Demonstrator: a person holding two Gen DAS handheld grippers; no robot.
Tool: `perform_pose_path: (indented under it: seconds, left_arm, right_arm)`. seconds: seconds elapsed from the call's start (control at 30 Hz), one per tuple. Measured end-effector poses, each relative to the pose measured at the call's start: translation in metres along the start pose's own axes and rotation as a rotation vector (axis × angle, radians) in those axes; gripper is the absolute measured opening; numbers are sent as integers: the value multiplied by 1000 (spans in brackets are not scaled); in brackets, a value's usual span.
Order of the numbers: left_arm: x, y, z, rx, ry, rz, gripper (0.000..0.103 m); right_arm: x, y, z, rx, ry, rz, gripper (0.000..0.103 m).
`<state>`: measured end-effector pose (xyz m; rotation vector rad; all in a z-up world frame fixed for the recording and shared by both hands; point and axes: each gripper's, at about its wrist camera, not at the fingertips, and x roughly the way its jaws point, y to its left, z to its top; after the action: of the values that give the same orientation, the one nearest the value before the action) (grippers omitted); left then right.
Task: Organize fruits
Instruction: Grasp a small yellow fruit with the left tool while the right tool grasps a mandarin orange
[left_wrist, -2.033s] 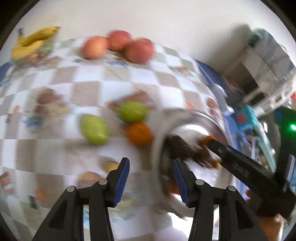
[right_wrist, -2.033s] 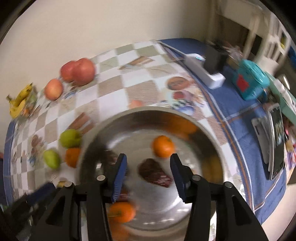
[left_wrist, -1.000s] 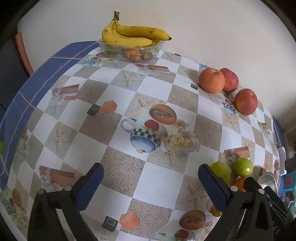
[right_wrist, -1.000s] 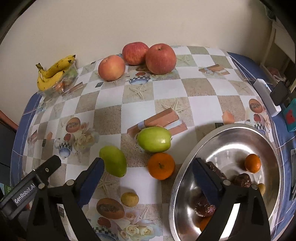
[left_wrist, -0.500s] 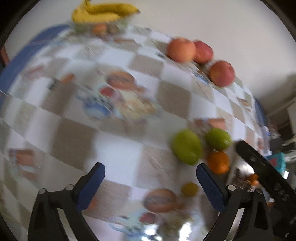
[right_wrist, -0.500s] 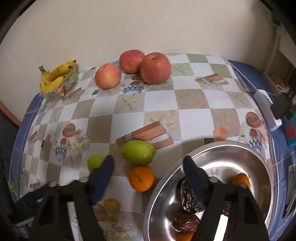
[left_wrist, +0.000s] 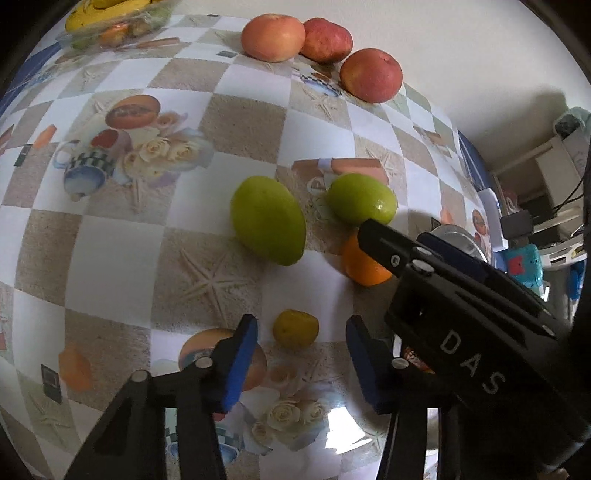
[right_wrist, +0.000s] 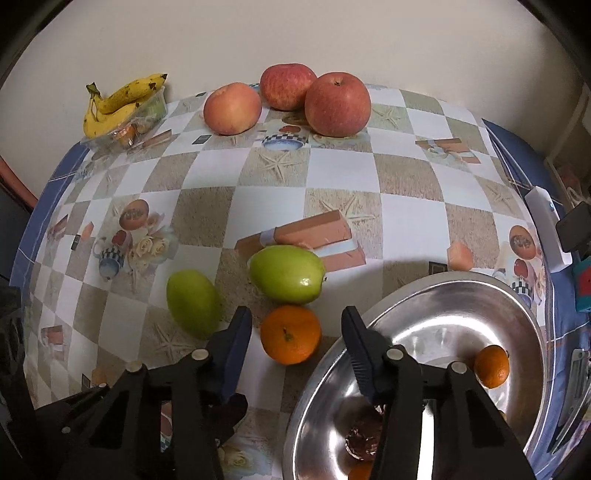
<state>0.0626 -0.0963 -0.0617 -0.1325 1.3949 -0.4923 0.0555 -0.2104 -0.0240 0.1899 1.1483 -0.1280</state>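
Two open jaws: the right gripper (right_wrist: 295, 328) frames the round orange mandarin (right_wrist: 290, 334), the left gripper (left_wrist: 301, 341) the small yellow fruit (left_wrist: 295, 328).

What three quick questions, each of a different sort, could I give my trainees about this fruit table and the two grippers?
1. True or false: the left gripper is shut on the small yellow fruit.
2. Which fruit lies between the fingers of the right gripper? A) green apple B) orange C) bananas
3. Fill in: the three red apples sit near the ____, at the far edge of the table.

Key:
1. False; it is open, with the fruit between its fingertips.
2. B
3. wall
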Motion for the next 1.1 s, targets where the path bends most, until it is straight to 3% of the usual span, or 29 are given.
perform_pose_path:
  seconds: [0.07,0.17,0.33,0.6,1.1]
  left_arm:
    - [3,0,0,2,8,6,37]
    - [4,0,-1,-1,9,0,29]
    - [-1,5,1,-12,-13,24,28]
    - [-12,18,5,19,-64,150,28]
    - [-12,36,10,-63,-64,122,28]
  right_arm:
    - [0,2,0,-10,-1,-7,52]
    - [1,3,0,-17,-1,-14,52]
    - [2,7,1,-44,-1,-43,49]
    - [12,8,0,-39,38,-18,36]
    - [17,15,-2,-87,26,-64,37]
